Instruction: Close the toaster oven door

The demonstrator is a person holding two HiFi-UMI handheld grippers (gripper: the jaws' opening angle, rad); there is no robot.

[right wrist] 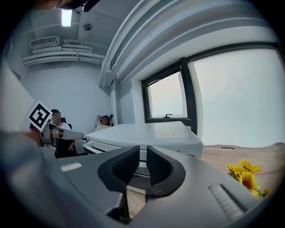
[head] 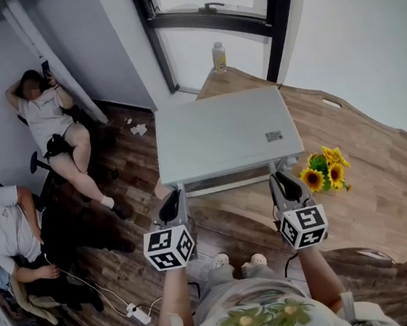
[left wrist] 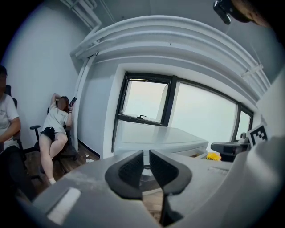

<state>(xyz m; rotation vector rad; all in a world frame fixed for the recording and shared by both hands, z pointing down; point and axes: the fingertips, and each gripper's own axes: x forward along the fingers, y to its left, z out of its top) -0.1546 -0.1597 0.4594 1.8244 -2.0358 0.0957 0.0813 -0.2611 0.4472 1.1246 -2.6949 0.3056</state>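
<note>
White toaster oven [head: 222, 134] is sitting on the wooden table [head: 370, 183], front facing the person, handle bar [head: 224, 183] running along its lower front edge; can't tell whether the door is fully shut. Left gripper [head: 171, 199] is hovering just in front of the oven's left front corner and right gripper [head: 285, 183] just in front of the right corner, neither touching it. In the left gripper view the left gripper [left wrist: 146, 165] is showing its jaws nearly together, a thin gap left, nothing between them. Same in the right gripper view: the right gripper [right wrist: 142, 165] is leaving a slim gap, gripping nothing. Sunflowers [head: 326, 168] are lying on the table just right of the oven. A bottle [head: 218, 57] is standing by the window behind it. Two people [head: 53, 128] are sitting at the left wall
</note>
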